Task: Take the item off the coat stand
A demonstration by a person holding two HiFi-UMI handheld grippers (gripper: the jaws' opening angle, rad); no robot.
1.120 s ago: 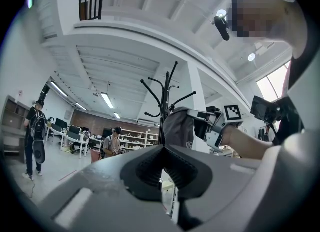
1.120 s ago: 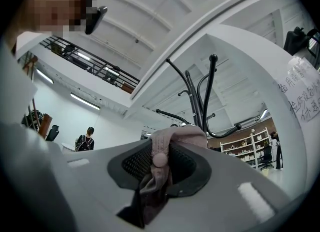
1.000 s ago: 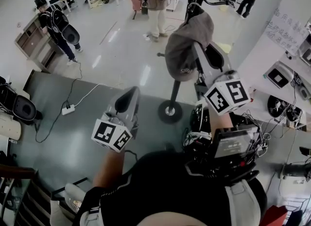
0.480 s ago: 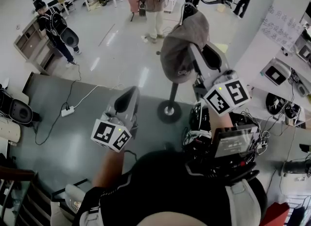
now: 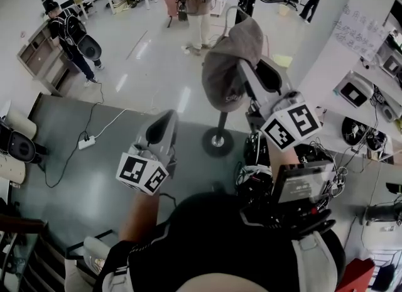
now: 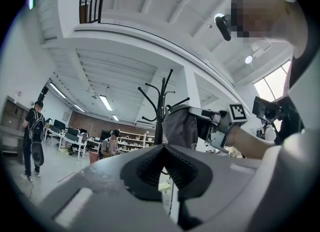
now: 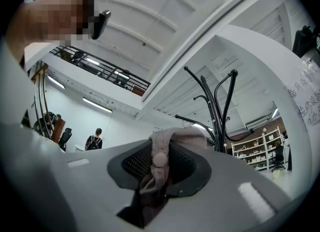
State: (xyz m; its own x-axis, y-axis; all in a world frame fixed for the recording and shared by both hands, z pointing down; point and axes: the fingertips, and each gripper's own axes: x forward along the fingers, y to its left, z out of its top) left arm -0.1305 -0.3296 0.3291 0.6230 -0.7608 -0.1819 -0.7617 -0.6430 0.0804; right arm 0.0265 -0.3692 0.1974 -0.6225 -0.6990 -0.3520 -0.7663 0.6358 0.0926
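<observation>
1. Head view, left of centre: the left gripper [image 5: 164, 124] reaches forward over the grey floor. Its marker cube [image 5: 142, 173] bears black-and-white square patterns and no letters. The bare forearm [image 5: 139, 220] behind it runs up from the bottom of the frame.
2. Left gripper view: its jaws meet at their tips with nothing between them. They point slightly upward toward the ceiling lights.
3. Centre of the head view: a grey-pink cap [image 5: 223, 74] hangs crown-up. There is a small white print near its lower edge, too small to read.
4. Just behind the cap, the black coat stand [image 5: 218, 141] rises from its round base to hooks at the top edge. No view shows whether the cap touches a hook.
5. Right of centre: the right gripper [image 5: 248, 71] slants up and to the left. Its jaws are closed on the cap's fabric, and the right gripper view shows the crown button pinched between the pads.
6. Its marker cube [image 5: 291, 126] sits close to the hand, again with patterns only.
7. Upper right: a white sheet [image 5: 359, 30] on the pillar carries handwritten lines that cannot be read.
</observation>
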